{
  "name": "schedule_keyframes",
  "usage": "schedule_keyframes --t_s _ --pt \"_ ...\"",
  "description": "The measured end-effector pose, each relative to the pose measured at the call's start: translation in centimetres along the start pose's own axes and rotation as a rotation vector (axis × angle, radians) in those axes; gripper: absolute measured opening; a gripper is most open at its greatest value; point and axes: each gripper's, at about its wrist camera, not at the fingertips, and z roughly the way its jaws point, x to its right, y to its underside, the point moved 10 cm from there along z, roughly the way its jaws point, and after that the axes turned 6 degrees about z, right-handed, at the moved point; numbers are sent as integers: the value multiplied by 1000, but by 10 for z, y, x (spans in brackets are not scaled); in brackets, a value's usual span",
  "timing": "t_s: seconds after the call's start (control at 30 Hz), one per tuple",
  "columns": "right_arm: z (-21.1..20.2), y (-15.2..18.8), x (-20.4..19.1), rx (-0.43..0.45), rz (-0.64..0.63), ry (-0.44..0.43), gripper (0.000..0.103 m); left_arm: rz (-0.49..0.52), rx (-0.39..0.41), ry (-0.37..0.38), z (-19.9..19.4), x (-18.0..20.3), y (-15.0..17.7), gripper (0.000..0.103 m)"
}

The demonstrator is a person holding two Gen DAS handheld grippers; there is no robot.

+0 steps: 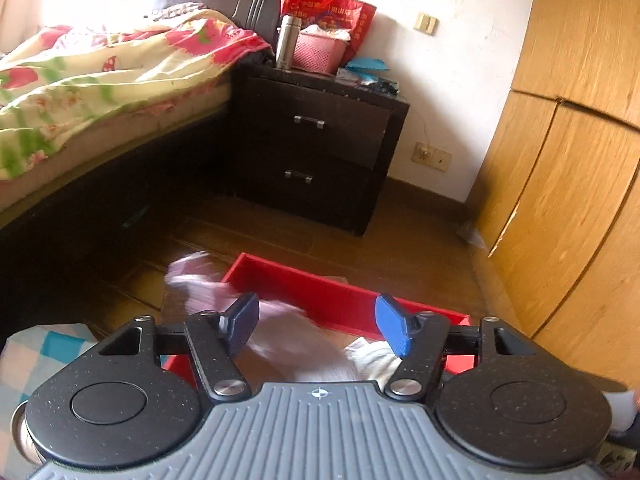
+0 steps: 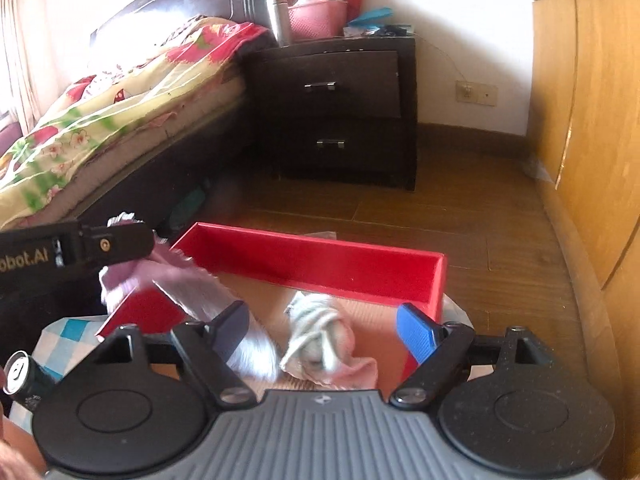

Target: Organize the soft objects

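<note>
Red cardboard forms the walls of the shallow rectangular box on the brown wooden floor, its plain tan bottom showing inside. A bundled white-and-grey striped soft cloth with a pink end lies on that bottom, toward the near side. A blurred pale pink-and-white cloth drapes over the box's left wall, part inside and part outside.

The right gripper hovers above the box with its blue-padded fingers spread wide, the striped bundle showing between them below; nothing is gripped. The left gripper is likewise wide apart and grips nothing, with the pink cloth beneath its left finger. In the right wrist view its black body sits at the box's left corner, just beside the pink cloth; whether they touch I cannot tell.

A blue-and-white checked fabric lies at the near left. Beyond stand a dark two-drawer nightstand and a bed with a floral quilt.
</note>
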Motion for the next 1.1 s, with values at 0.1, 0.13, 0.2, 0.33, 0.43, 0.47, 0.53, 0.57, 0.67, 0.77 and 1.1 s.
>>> schedule_keyframes --t_s 0.1,0.13,0.2,0.33,0.43,0.47,0.53,0.57,0.67,0.77,1.1 --pt "-18 7 4 3 -3 -1 60 -6 -4 21 -16 2 -1 69" --pt "-24 9 4 5 -3 -2 60 -12 -8 30 -21 3 -1 69" --pt "-38 13 7 6 1 -7 60 -30 -13 50 -33 3 -2 68" --pt "-71 24 14 16 18 -21 60 -15 -4 51 -68 3 8 68" --pt "-93 40 17 11 34 -29 60 -23 -19 62 -94 2 29 68" --pt "-99 46 18 5 37 -32 60 -28 -27 63 -99 2 35 68" --pt "-111 58 20 0 31 -24 60 -43 -46 75 -110 1 51 68" --pt "-116 63 21 -2 24 -17 60 -50 -56 83 -115 1 57 68" --pt "-129 80 22 -13 22 -9 60 -60 -89 94 -126 3 80 69" --pt "-139 95 24 -25 23 -7 60 -64 -124 106 -133 5 104 69" --pt "-166 145 54 -94 15 39 62 -94 -287 188 -148 22 186 70"
